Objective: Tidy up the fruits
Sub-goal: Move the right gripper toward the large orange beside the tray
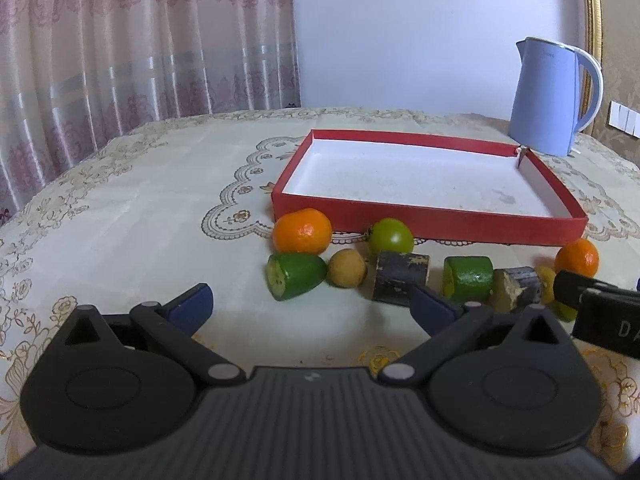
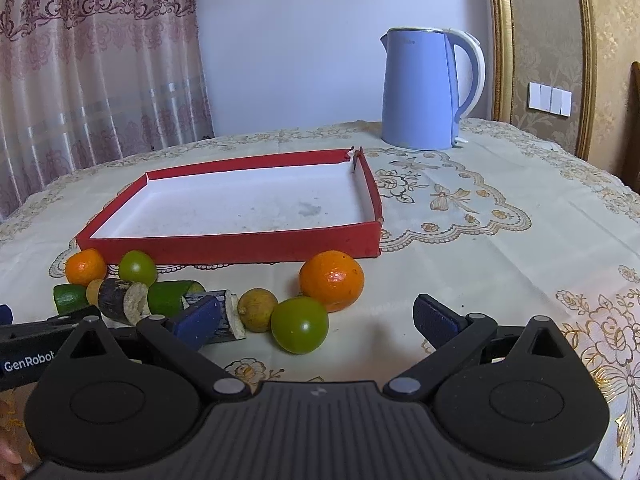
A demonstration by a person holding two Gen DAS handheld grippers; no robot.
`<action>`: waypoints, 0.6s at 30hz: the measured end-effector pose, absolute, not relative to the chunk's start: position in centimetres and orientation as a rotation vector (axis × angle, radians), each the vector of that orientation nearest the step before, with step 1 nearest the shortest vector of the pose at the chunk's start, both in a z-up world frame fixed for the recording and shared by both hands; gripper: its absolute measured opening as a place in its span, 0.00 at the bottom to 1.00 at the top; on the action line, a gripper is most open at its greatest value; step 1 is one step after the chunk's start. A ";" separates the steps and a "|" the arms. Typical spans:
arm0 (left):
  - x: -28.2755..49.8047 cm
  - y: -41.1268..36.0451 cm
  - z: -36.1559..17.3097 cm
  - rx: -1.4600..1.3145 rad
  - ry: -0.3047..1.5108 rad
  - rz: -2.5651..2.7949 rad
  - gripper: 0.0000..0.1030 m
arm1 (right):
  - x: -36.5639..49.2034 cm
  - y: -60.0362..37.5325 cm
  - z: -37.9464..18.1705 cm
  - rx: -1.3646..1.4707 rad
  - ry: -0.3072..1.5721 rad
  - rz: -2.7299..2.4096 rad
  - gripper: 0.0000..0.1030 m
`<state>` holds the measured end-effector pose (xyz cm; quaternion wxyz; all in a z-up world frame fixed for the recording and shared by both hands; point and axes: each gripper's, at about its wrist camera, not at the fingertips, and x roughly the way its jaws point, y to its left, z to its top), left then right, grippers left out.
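A red tray (image 1: 424,222) with a white floor lies on the table; it also shows in the right wrist view (image 2: 240,247). In front of it lie several fruits in a row: an orange (image 1: 302,231), a green tomato (image 1: 391,237), a cut green piece (image 1: 295,276), a small yellow fruit (image 1: 346,268), dark cane pieces (image 1: 401,277) and a second orange (image 1: 577,257). My left gripper (image 1: 312,304) is open and empty just in front of the row. My right gripper (image 2: 316,320) is open, with a green tomato (image 2: 300,325) between its fingers and an orange (image 2: 332,281) just beyond.
A blue electric kettle (image 1: 550,98) stands behind the tray's far right corner, also in the right wrist view (image 2: 424,88). A cream embroidered tablecloth (image 1: 140,208) covers the table. Curtains hang at the back left; a wall and gold frame stand at the right.
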<state>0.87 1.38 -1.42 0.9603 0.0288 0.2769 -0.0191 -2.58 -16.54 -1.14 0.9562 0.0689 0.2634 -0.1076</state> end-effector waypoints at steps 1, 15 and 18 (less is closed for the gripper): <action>0.9 1.4 -1.4 0.058 0.562 -0.039 1.00 | -2.6 -16.5 -1.2 0.141 0.534 -0.218 1.00; 0.9 1.4 -1.4 0.064 0.568 -0.045 1.00 | -2.6 -16.4 -1.3 0.133 0.534 -0.224 1.00; 1.0 1.4 -1.5 0.068 0.570 -0.041 1.00 | -2.6 -16.5 -1.3 0.134 0.535 -0.224 1.00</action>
